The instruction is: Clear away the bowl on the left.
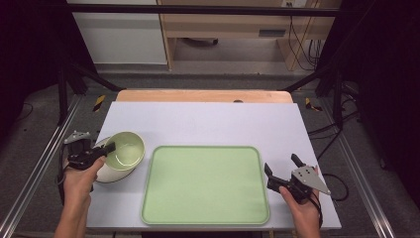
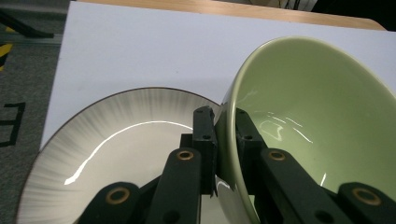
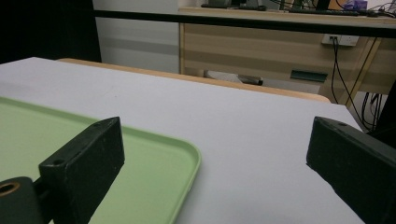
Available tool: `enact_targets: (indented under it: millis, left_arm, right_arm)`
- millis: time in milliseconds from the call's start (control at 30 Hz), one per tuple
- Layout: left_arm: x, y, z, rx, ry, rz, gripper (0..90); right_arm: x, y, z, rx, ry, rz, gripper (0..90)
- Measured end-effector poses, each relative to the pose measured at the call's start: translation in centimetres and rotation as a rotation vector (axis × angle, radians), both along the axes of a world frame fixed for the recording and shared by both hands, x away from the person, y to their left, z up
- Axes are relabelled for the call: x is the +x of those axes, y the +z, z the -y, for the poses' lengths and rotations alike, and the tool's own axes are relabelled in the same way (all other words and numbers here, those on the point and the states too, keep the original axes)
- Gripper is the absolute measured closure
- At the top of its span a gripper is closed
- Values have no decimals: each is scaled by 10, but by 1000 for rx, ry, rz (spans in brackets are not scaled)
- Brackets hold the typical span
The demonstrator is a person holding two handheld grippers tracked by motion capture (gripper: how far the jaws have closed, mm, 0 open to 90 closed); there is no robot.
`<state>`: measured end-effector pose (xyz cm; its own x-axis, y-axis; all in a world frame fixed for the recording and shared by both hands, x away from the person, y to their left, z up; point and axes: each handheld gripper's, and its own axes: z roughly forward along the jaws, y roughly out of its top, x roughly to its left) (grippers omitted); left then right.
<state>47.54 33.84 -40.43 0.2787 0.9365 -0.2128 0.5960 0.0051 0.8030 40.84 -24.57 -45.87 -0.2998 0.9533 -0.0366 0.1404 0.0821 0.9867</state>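
The left gripper (image 2: pixel 226 140) pinches the rim of the green bowl (image 2: pixel 317 121) above the white plate (image 2: pixel 116 149). The right gripper (image 3: pixel 215 158) is spread wide beside the green tray (image 3: pixel 159 163).

Glossy glazed ceramic bowl (image 2: pixel 317 126)

A pale green tray (image 1: pixel 205 184) lies flat on the white tabletop (image 1: pixel 208 124), between the two claws and just left of the right claw. Beyond the tabletop's far wooden edge stand a wooden desk (image 1: pixel 233 25) and a white cabinet (image 1: pixel 121 37), with cables (image 1: pixel 302 47) hanging.
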Motion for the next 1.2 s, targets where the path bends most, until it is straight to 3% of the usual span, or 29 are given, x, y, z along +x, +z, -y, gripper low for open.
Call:
enact_targets:
  millis: [433,833,967,1100,1200]
  left_arm:
    - [-2,9,38,-12,-104,20,827]
    - [-4,9,63,-5,-159,26,827]
    - [-4,7,70,-18,-177,21,826]
    - [-3,4,76,-85,-210,2,827]
    - [-4,5,80,-68,-216,7,827]
  right_arm:
    - [0,0,0,-1,0,-1,44]
    - [1,-1,-1,-4,6,-4,43]
    - [1,-1,-2,-9,9,-3,43]
    - [1,0,0,0,4,2,43]
    - [1,-1,1,-3,3,0,43]
